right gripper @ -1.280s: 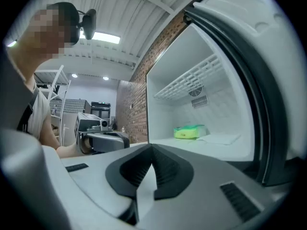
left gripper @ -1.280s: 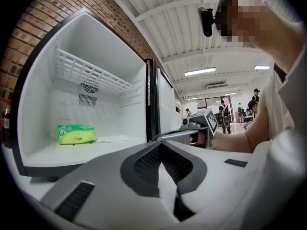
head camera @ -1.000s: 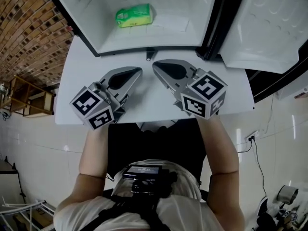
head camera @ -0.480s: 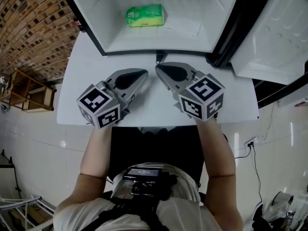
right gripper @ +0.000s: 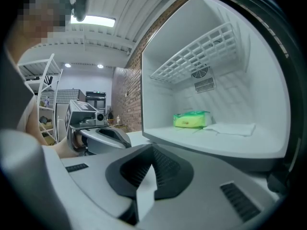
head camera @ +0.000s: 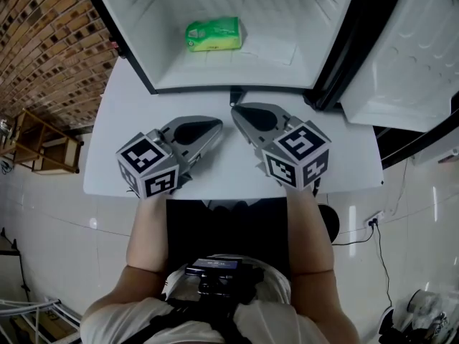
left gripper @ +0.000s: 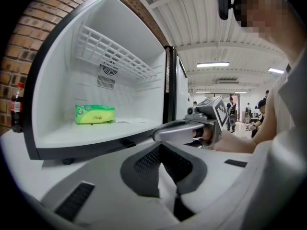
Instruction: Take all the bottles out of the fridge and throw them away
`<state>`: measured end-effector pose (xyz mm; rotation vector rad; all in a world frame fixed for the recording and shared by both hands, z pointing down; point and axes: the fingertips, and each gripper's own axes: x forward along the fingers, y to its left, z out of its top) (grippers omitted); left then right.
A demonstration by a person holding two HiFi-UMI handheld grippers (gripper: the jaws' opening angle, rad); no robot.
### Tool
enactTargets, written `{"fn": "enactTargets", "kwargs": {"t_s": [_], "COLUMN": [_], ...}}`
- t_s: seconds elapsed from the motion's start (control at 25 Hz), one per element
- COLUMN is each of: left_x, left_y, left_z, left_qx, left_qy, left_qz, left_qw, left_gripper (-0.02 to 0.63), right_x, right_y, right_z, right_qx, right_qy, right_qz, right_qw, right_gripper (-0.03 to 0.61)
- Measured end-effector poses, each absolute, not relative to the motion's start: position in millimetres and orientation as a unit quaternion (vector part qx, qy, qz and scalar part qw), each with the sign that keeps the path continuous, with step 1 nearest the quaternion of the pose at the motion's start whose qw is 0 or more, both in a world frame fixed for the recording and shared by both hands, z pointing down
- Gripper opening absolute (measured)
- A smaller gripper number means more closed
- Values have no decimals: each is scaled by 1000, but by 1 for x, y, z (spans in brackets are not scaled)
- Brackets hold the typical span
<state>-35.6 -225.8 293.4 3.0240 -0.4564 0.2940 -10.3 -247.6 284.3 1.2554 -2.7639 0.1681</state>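
Nearest you, both tools hover low over the white tabletop (head camera: 129,113), side by side and pointing at the small white open fridge (head camera: 143,20). The left tongs (head camera: 214,125) are pressed together with nothing between them. The right tongs (head camera: 237,110) are likewise together and empty, their tips just short of the fridge's front rim.

Beyond them, the fridge floor carries only a green plastic-wrapped packet (head camera: 213,34) at the back left and a flat white sheet (head camera: 269,47) to its right. The white wire shelf (left gripper: 115,51) above looks bare. No bottle shows in the compartment, and the white moulded door (head camera: 409,49), swung open on the right, seems to hold none either.

The one bottle in sight is a dark one with a red cap (left gripper: 17,110), standing outside the fridge by its left wall, against the brick. So the emptying looks done. Before you call it finished, look across the shelf and the door pockets. If that outside bottle is to be binned, open the left tongs wide, come in level and clamp its body below the shoulder.
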Motion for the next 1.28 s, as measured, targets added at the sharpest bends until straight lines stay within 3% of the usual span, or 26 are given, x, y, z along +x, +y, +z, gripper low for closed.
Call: {"fn": "enactTargets", "kwargs": {"t_s": [1.28], "left_x": [-36], "left_y": [-232], "left_z": [292], "left_qx": [980], "left_qy": [-176], "left_qz": [90], "left_qw": [34], "left_gripper": [14], "right_x": [-8], "right_y": [-248], "right_z": [285], "right_qx": [407], "right_qy": [-910], "right_qz": [60], "right_qw": [54], "right_gripper": [0]}}
